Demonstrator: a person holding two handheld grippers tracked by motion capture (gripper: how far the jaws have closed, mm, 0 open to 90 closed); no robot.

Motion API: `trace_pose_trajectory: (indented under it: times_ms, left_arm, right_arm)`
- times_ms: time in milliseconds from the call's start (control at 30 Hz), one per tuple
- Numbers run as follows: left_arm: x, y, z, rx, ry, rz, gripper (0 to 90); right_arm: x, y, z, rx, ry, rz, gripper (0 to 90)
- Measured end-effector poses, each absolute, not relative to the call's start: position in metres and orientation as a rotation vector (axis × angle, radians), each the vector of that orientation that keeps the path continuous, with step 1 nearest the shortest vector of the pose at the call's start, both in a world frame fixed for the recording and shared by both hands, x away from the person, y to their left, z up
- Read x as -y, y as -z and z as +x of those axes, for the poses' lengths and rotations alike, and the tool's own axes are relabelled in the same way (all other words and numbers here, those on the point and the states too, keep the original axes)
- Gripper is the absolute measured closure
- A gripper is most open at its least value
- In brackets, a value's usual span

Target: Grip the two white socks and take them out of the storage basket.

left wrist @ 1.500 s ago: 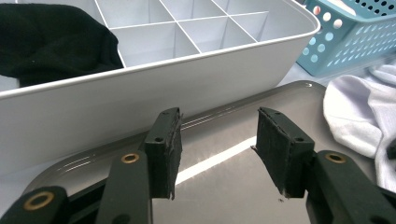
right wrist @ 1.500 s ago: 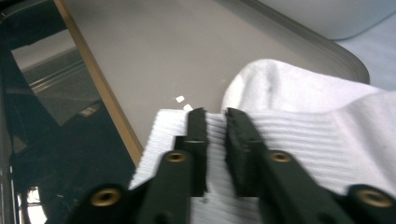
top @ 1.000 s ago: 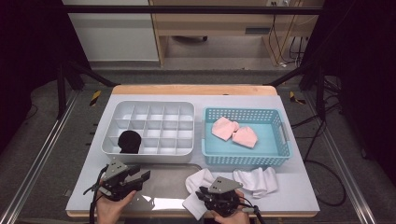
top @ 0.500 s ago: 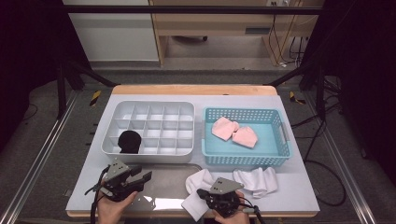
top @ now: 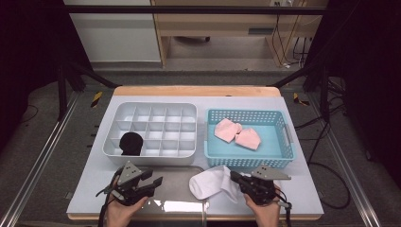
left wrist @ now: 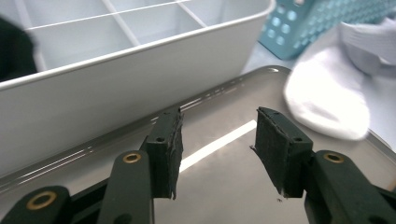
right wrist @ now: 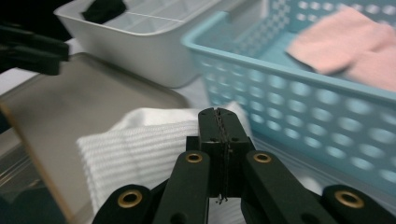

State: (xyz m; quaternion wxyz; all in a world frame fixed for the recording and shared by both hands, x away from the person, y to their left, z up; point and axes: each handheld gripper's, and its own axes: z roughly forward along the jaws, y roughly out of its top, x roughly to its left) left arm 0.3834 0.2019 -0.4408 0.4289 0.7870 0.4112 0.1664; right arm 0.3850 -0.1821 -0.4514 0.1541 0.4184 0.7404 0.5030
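The left tool (top: 153, 182), jaws spread and empty, waits over the steel tray (top: 177, 176), ready to assist; the right tool (top: 235, 177), jaws pressed together on the white sock (top: 210, 183), holds it half over the tray's right edge, near the blue basket (top: 246, 162).

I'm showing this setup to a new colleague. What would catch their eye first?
Probably the white sock, folded over the right edge of the metal tray at the near side, with the right gripper at its edge. Next, the blue basket holding pink socks, and a black sock in the white divided box.
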Motion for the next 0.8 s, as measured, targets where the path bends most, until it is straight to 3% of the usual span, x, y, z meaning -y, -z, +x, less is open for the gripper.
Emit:
trace_pose_trajectory:
  times_ms: [333, 800]
  left_arm:
    - [-0.151, 0.435, 0.384, -0.963, -0.373, 2.034, 51.2]
    - [-0.100, 0.465, 0.397, -1.003, -0.307, 2.120, 60.3]
  right_arm:
    - [0.184, 0.471, 0.395, -2.160, -1.318, 1.249, 89.7]
    - [0.182, 0.474, 0.391, -2.175, -1.312, 1.226, 88.7]
